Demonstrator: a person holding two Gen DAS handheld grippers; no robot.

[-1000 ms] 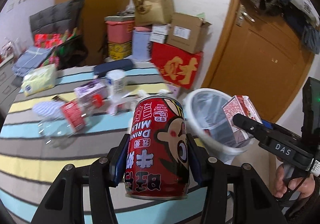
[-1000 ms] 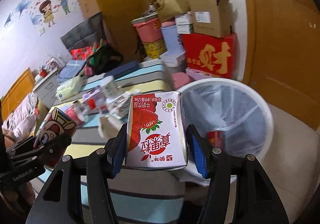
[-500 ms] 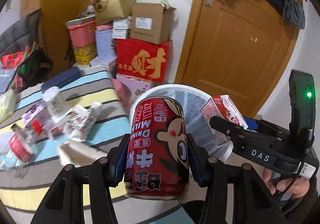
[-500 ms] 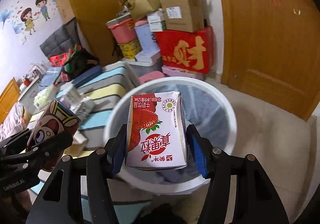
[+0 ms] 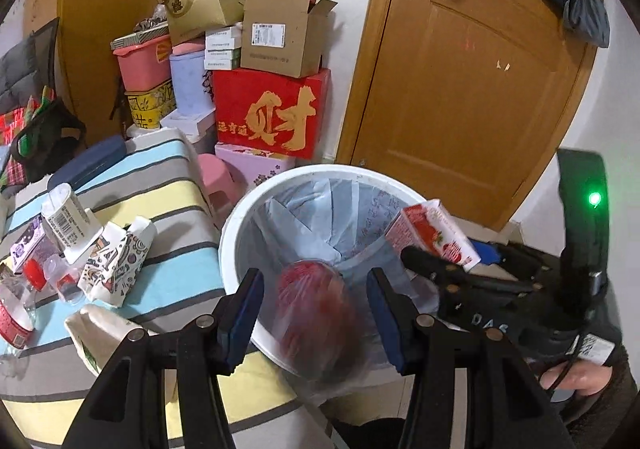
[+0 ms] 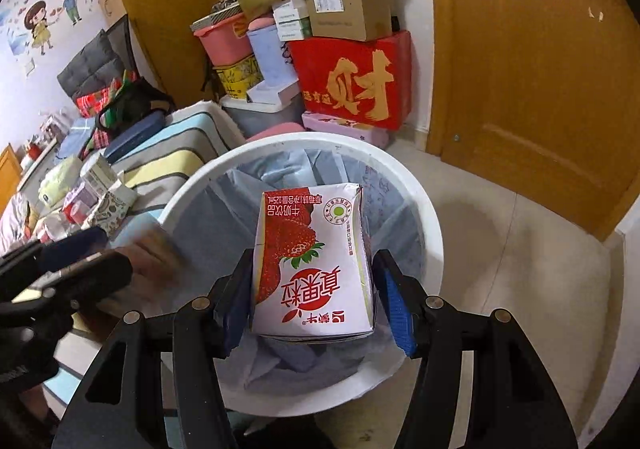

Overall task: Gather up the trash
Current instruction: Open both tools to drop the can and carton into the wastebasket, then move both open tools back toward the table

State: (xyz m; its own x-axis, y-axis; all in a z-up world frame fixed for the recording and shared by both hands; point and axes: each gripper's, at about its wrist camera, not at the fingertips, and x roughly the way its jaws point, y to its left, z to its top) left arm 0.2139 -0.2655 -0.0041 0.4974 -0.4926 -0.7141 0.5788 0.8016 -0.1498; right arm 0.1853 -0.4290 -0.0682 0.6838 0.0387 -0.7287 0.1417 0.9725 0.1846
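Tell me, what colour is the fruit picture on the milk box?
Red strawberries with green leaves, on the white milk box. The right wrist view shows it best.

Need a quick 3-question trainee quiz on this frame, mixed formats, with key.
1. True or false: the left hand-held gripper is open, with the blurred red can between its fingers.
2. The right hand-held gripper holds: A. plastic bottle; B. strawberry milk carton; C. tissue pack.
3. Fill in: that carton hangs over the ___.

Key: 1 true; 2 B; 3 white bin.
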